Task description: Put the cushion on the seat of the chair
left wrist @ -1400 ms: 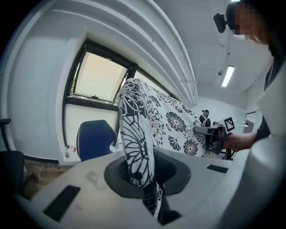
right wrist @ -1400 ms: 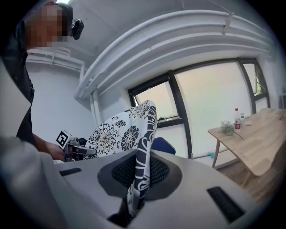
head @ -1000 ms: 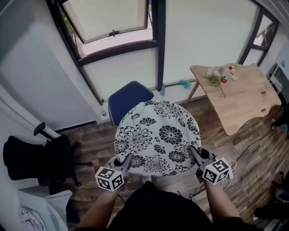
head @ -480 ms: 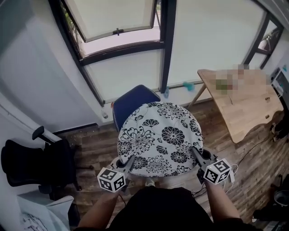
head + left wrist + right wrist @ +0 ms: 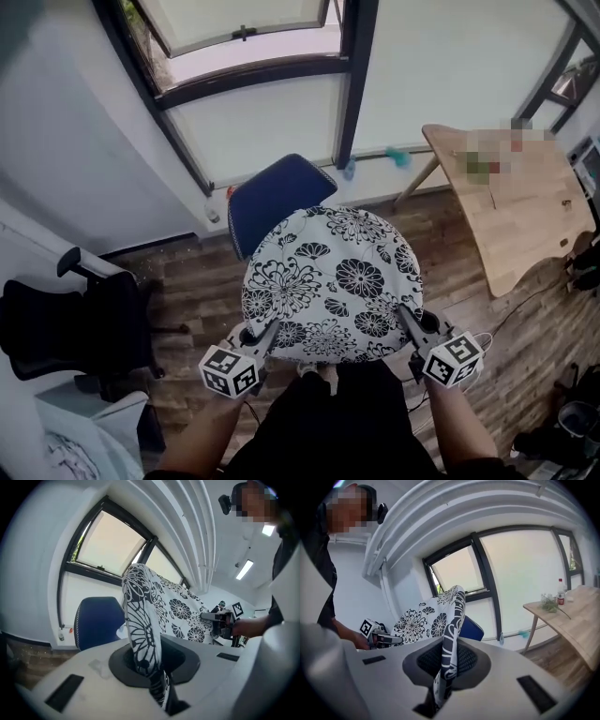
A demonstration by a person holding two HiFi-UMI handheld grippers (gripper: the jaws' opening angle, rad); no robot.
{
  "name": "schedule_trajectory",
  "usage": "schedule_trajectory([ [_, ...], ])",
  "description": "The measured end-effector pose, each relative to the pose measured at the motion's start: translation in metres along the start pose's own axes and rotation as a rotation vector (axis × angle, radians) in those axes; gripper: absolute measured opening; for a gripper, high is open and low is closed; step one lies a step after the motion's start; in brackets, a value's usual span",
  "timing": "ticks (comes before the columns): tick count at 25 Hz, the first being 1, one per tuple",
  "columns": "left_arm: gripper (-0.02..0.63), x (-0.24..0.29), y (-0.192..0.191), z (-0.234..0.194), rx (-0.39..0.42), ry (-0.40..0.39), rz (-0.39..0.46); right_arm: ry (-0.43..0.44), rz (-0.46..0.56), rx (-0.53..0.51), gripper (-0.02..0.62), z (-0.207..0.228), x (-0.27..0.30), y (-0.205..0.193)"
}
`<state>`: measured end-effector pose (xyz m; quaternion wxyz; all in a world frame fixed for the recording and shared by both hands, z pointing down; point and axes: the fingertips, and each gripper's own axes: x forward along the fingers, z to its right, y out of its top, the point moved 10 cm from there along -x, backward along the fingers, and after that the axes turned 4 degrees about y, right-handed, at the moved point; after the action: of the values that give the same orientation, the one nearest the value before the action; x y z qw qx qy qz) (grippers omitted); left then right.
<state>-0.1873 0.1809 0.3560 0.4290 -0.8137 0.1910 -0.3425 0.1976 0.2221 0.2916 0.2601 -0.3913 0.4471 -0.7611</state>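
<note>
1. Cushion (image 5: 330,281): round, white, printed with black flowers. It is held in the air in front of the person and lies roughly flat. It is gripped at two points on its near rim, one at the left and one at the right. In the head view its far edge overlaps the near side of the chair. It is not resting on the seat.

2. Left gripper (image 5: 263,336): its fingers are pressed together, pinching the cushion's left near edge. In the left gripper view the fabric stands folded upright between them. A marker cube sits at the rear.

3. Right gripper (image 5: 406,320): its fingers are closed on the cushion's right near edge. In the right gripper view a narrow fold of the print rises from between them. A marker cube sits at the rear.

4. Chair (image 5: 277,195): blue upholstered seat, standing on the floor just below the window (image 5: 253,42), beyond the cushion.

5. Wooden tabletop (image 5: 530,220): at the right, well apart from the chair. It carries small items at its far end, partly blurred.

6. Black office chair (image 5: 70,323): at the left, near the wall.

7. Floor (image 5: 192,291): dark wood planks.
</note>
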Motion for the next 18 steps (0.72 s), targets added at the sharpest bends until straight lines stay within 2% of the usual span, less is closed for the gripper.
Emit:
schedule_trajectory([
  [6, 0.020, 0.031, -0.011, -0.008, -0.036, 0.029, 0.003, 0.040, -0.032, 0.033, 0.037, 0.049, 0.034, -0.013],
  [11, 0.020, 0.052, -0.036, -0.016, -0.084, 0.122, -0.043, 0.094, -0.097, 0.073, 0.037, 0.083, 0.070, -0.032],
  [18, 0.020, 0.098, -0.067, -0.034, -0.086, 0.207, -0.098, 0.152, -0.185, 0.113, 0.037, 0.111, 0.111, -0.071],
])
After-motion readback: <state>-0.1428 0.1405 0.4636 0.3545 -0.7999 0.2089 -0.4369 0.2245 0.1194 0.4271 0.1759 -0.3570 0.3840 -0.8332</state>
